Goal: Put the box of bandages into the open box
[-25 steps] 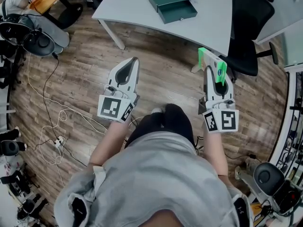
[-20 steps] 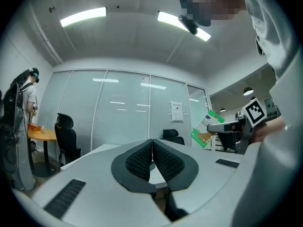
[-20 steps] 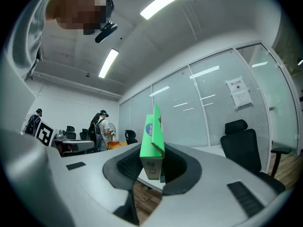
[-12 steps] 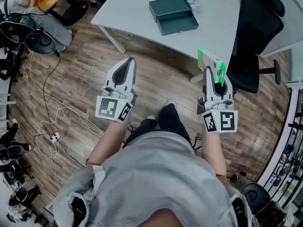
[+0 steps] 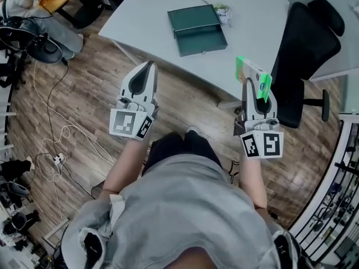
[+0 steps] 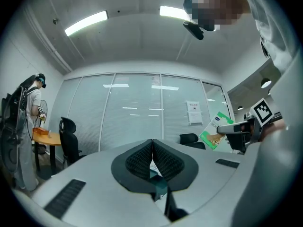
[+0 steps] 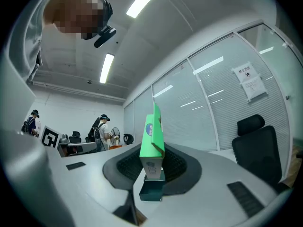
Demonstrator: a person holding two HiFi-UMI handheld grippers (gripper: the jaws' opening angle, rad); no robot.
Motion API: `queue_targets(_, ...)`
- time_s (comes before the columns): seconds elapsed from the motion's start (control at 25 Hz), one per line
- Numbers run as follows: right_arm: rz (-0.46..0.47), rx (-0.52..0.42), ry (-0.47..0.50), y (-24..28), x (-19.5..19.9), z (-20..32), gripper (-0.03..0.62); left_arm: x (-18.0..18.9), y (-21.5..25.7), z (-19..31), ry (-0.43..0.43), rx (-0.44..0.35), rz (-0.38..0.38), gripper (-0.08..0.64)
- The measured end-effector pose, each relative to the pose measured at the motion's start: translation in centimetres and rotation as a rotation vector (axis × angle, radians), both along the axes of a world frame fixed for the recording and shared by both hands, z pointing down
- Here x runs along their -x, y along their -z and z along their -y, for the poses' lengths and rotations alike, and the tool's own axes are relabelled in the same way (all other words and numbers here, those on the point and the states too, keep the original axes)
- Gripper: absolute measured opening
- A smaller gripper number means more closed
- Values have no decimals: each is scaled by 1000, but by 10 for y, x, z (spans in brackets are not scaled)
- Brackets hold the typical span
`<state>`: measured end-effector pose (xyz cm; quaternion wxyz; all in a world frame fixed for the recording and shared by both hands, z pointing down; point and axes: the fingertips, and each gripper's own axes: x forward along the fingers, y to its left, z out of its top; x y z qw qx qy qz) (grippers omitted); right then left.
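Observation:
My right gripper (image 5: 259, 94) is shut on the green box of bandages (image 5: 253, 77), which sticks out past its jaws just over the near edge of the grey table (image 5: 168, 4). In the right gripper view the box of bandages (image 7: 152, 138) stands upright between the pads. The open dark green box (image 5: 197, 29) lies on the table, ahead and to the left of the right gripper. My left gripper (image 5: 147, 74) is shut with nothing in it, over the wooden floor just short of the table. In the left gripper view its jaws meet (image 6: 152, 156).
A black office chair (image 5: 305, 55) stands right of the table, close to my right gripper. A small crumpled wrapper (image 5: 222, 13) lies beside the open box. Cables (image 5: 56, 144) trail over the floor at left, and another chair (image 5: 33, 43) stands at the far left.
The table and open box have come closer to both grippers as I stepped forward. The right gripper still holds the bandage box the same way.

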<state>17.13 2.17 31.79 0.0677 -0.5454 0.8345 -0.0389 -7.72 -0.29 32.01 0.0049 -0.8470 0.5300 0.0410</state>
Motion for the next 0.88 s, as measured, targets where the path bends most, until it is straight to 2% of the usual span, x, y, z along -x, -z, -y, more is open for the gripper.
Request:
queue_targets(0.36,45,-14,-17,-21,-9,15,112,-2,-13,16,21,-10,33,20)
queue_targets(0.6,30,-31,-58,-16,19,140,112,25,-27,143,-16,18,8,20)
queue_targets(0.76,17,-56,-81,-2,40,204,112,24,-10,212,-99,-22,3,20)
queue_targets(0.88,17,-74,-105,9,52,237,112,16,-5,247,-170,-22,-17,20)
